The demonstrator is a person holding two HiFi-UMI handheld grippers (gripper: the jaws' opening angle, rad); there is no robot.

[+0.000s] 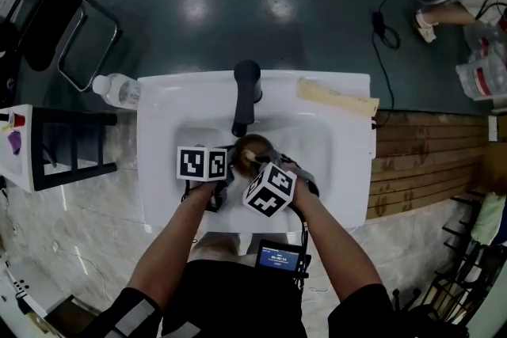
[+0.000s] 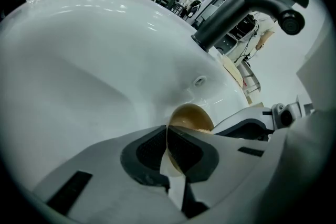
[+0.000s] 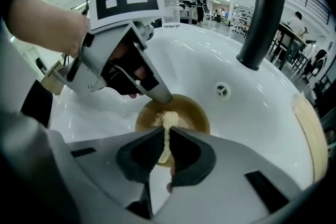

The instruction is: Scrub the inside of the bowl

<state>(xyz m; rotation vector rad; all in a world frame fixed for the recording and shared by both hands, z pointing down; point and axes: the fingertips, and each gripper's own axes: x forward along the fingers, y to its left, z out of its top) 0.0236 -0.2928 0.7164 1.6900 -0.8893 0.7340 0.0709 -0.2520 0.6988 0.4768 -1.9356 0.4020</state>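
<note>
Both grippers are engaged at the bowl (image 1: 252, 148), which sits on the floor of the white sink (image 1: 337, 146), nearer its front edge, below the faucet (image 1: 245, 95). The left gripper (image 2: 168, 136) has its jaws closed on the bowl's rim, steadying it. The right gripper (image 3: 167, 141) has its jaws pressed together on a pale scrubbing pad (image 3: 165, 126), whose free end reaches into the bowl's interior. The drain (image 3: 223, 91) lies just beyond the bowl, toward the back edge. Judgement: scrubbing appears to be under way. How much of the inner surface is covered cannot be determined. No running water is visible.
</note>
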